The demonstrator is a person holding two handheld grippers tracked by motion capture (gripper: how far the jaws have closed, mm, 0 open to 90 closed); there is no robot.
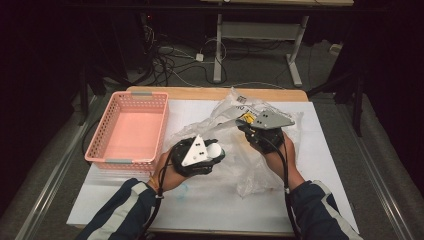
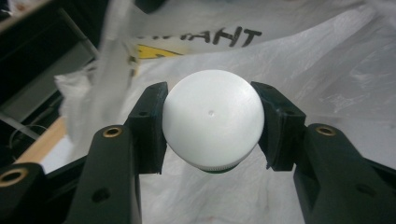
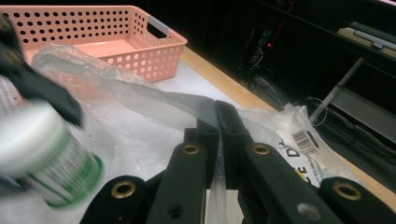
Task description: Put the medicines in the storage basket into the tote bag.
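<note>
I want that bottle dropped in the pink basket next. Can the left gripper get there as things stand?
Probably yes. The left gripper holds the bottle beside the basket, whose open top has nothing over it; the bag lies on the other side.

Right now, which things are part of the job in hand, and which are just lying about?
In the job:
- bottle, white-capped, clamped in the left tongs
- plastic bag, an edge pinched in the right tongs

Lying about:
- pink basket, nothing in it
- cables on the floor beyond the table
- desk frame behind
</note>
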